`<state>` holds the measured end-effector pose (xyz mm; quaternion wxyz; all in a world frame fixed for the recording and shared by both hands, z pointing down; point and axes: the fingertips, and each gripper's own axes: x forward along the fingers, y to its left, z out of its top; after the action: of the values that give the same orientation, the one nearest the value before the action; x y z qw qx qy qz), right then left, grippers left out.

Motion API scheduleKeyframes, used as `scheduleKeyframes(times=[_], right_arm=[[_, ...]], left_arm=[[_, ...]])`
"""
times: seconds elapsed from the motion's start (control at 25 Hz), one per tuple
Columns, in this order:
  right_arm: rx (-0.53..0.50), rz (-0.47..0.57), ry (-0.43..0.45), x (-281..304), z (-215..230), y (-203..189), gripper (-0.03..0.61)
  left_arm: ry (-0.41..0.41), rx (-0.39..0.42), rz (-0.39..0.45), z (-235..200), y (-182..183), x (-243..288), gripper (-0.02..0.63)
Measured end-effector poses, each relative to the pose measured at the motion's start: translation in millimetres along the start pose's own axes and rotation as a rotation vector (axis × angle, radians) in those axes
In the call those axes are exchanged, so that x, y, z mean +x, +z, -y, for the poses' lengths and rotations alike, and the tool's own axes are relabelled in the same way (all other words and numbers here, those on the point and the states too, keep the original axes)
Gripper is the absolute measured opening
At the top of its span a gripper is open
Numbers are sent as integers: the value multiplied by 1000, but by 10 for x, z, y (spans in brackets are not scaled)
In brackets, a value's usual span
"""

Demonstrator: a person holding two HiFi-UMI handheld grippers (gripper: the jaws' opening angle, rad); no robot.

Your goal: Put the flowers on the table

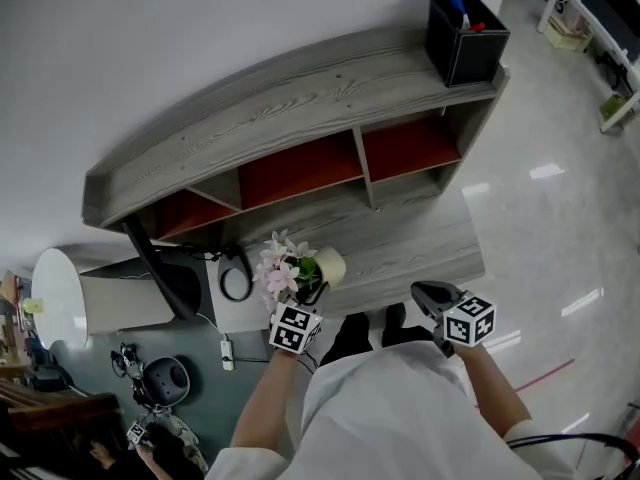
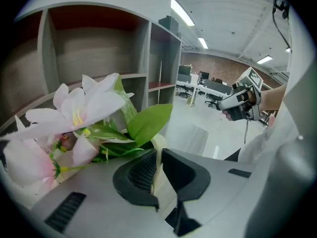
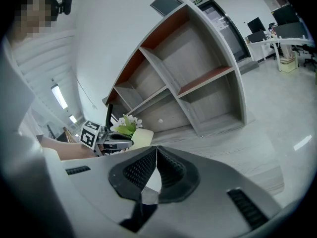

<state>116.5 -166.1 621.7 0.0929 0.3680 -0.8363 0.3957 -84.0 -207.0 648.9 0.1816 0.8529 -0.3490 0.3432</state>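
A cream pot (image 1: pixel 330 266) of pink and white flowers (image 1: pixel 280 266) hangs over the front left part of the grey wooden table (image 1: pixel 420 238). My left gripper (image 1: pixel 312 292) is shut on the pot's rim. In the left gripper view the cream rim (image 2: pixel 157 158) is pinched between the pads, with flowers (image 2: pixel 79 110) and green leaves spreading to the left. My right gripper (image 1: pixel 424 294) is held off the table's front edge, to the right of the pot. Its jaws (image 3: pixel 156 153) are shut with nothing in them. The right gripper view also shows the pot (image 3: pixel 141 137).
Open shelves with red backs (image 1: pixel 300 168) rise at the table's far side. A black pen box (image 1: pixel 465 36) stands on the top board. A black cable loop (image 1: pixel 236 274) and a black monitor arm (image 1: pixel 160 263) lie left of the pot. Glossy floor (image 1: pixel 560 218) spreads to the right.
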Motion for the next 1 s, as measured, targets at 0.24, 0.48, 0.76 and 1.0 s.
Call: scheduleKeyframes(times=[0.24,0.48,0.76,1.0], right_arm=[[43,55,-72,-36,67,131,20],[74,86,-131,-25,119,184,20],[122,116,-203,-46,170,196,20],[166,137,-259,-83,222,167,20]], left_arm=[[-21,94,-51,-180,64,352,49],[-39,210,-124,-363,76,780,49],[-61,274,-195,-551,68,1251,49],[-82,336,-257,-620,88,1657,51]])
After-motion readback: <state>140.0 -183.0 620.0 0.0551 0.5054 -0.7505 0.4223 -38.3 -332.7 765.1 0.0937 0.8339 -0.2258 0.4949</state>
